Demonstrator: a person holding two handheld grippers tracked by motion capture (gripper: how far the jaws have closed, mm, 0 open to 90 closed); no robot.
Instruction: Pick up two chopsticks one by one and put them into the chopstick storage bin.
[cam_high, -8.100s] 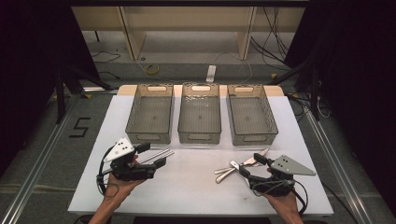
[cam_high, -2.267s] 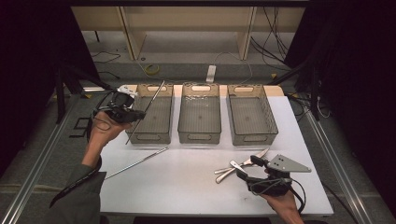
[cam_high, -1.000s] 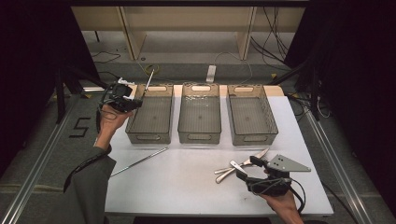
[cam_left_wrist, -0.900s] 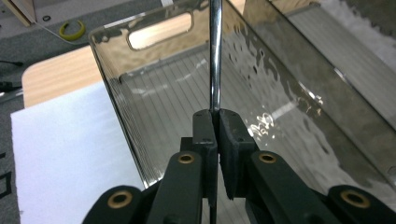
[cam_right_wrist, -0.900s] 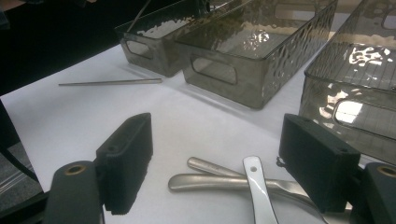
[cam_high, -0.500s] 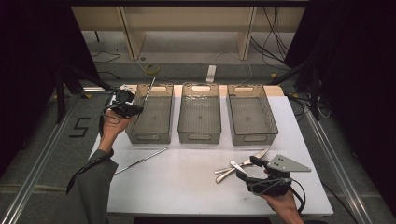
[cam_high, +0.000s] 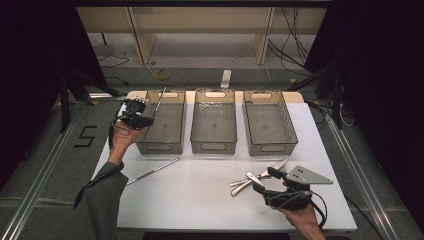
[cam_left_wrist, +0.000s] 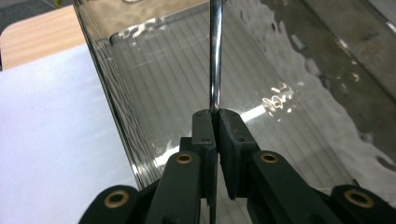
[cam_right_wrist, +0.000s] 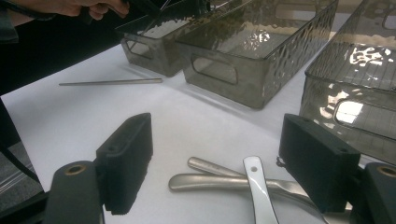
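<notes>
Nearest the person, the right gripper (cam_high: 260, 181) rests low on the white table (cam_high: 200, 200) with its black jaws spread wide and nothing held between them; in the right gripper view its foam pads (cam_right_wrist: 128, 158) stand either side of a small heap of silver cutlery handles (cam_right_wrist: 243, 179) lying flat on the table just ahead, the pads clear of the metal. On the high view that cutlery (cam_high: 255, 177) lies just left of the jaws, with bare white surface to its left and toward the near edge. Farther in, a second thin silver metal rod (cam_high: 152, 171) lies flat and slanted on the table, apart from everything, near the front wall of the left bin. Beyond it three smoky translucent plastic bins stand side by side with narrow gaps: the left bin (cam_high: 162, 145), the middle bin (cam_high: 214, 145) and the right bin (cam_high: 270, 145). The left gripper (cam_high: 145, 120) hangs over the left wall of the left bin, jaws pinched tight on a thin silver metal rod (cam_left_wrist: 215, 56) that runs from the pads out over the bin's ribbed floor toward its far end; on the high view the rod (cam_high: 159, 102) slants up toward the far rim. The bin floor beneath it is bare, and its left wall (cam_left_wrist: 112, 102) lies just beside the jaws.
</notes>
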